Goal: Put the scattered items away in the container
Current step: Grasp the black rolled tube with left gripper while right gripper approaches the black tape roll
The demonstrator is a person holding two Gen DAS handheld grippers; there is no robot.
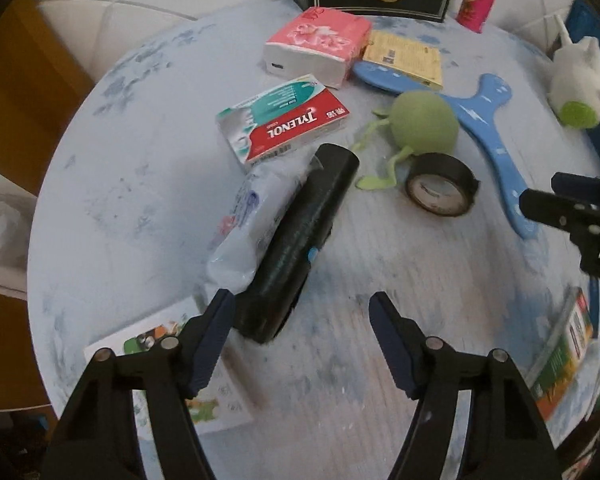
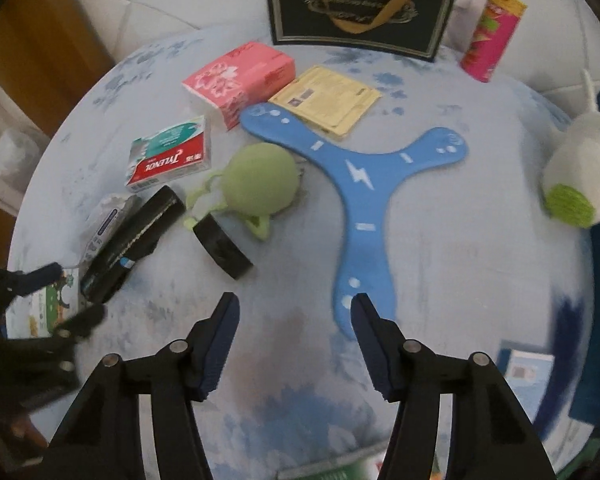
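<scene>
Black cylinder (image 1: 300,240) lies at eleven o'clock of the left gripper (image 1: 300,312) — jaws parted, empty. Right gripper (image 2: 294,316), also released, straddles nothing; the boomerang (image 2: 364,200) tip could skid aside.

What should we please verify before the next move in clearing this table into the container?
1. Left tool empty: ok, nothing between its fingers.
2. Right tool empty: ok, only bare table between its fingers.
3. Black cylinder reachable: ok, its near end lies just past the left tool's left finger.
4. Cylinder free of neighbours: not ok, a clear plastic packet lies against it.
5. Blue boomerang reachable: ok, its lower arm ends beside the right tool's right finger.
6. Container ready: cannot tell, the black gift bag stands at the far edge, its opening out of view.
</scene>
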